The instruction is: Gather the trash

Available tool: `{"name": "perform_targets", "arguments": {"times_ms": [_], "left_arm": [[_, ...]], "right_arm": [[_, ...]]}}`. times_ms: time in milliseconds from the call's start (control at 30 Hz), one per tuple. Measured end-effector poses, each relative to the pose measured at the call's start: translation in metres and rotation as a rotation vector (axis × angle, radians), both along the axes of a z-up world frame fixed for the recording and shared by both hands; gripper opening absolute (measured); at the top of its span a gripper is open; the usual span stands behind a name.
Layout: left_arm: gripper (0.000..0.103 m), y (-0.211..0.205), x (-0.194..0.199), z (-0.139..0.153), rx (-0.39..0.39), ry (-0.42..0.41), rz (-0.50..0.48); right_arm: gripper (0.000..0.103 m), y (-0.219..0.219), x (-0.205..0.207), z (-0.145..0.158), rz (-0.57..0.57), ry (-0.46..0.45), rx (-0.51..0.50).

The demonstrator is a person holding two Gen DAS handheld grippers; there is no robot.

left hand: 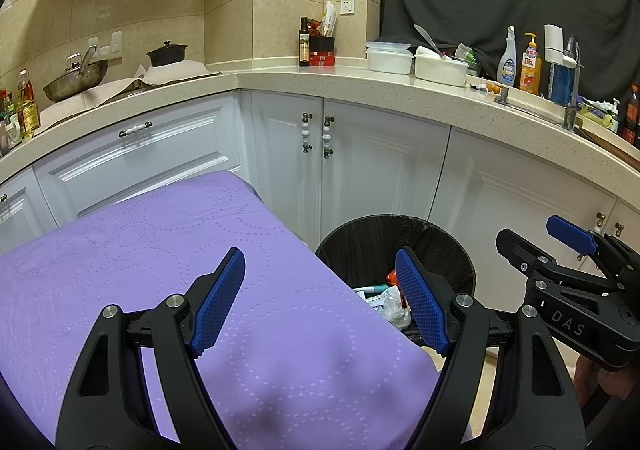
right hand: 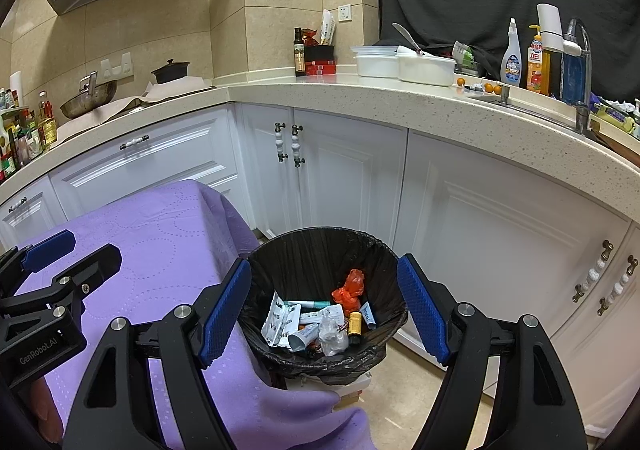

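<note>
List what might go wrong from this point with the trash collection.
1. The purple cloth drapes right beside the bin; a reaching gripper might snag it.
2. The liner sags over the rim at the front and may slip inward if more trash is dropped.
3. The left gripper and the right gripper, both open and empty, sit close together; they could collide over the bin.
</note>
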State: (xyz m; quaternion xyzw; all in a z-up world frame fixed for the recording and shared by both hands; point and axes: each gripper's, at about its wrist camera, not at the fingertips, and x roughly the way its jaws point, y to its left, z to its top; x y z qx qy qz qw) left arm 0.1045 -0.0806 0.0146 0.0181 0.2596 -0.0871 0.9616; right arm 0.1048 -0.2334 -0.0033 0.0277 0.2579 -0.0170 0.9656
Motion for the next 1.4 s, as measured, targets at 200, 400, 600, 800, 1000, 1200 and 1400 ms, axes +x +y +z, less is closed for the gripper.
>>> {"name": "perform_targets", "arguments": {"times_ms": [200, 400, 600, 800, 1000, 1200, 1400], "left_arm": [[0.076, 0.0004, 0.0001, -0.0001, 0.000, 0.001, -0.001], [0.076, -0.0008, -0.0005, 0.0001, -0.003, 0.004, -0.001], [0.076, -0.0011, -0.0002, 0.0002, -0.003, 0.004, 0.000], [0.076, -0.0007, -0.0005, 0.0006, -0.002, 0.003, 0.001], [0.076, -0.0010, -0.0008, 0.0004, -0.002, 0.003, 0.003], [0.076, -0.0011, -0.0005, 0.0001, -0.003, 0.005, 0.002], [0.088, -0.0033, -0.0029, -0.0006, 0.000, -0.009, -0.001]], "right_arm": [[0.073, 0.0010, -0.0007, -0.0003, 0.000, 0.001, 0.000], [0.073, 0.0013, -0.0009, -0.0003, 0.000, 0.001, 0.000], [0.073, 0.0006, -0.0002, 0.0000, 0.000, 0.000, 0.000], [0.073, 0.0007, -0.0002, 0.0001, 0.001, 0.001, -0.001], [0.073, 0.0005, 0.0000, 0.0003, -0.001, 0.001, -0.001], [0.073, 0.0003, 0.0003, 0.0006, 0.000, 0.000, 0.000], [0.073, 0.0010, -0.0005, 0.0003, 0.001, 0.001, -0.001]]}}
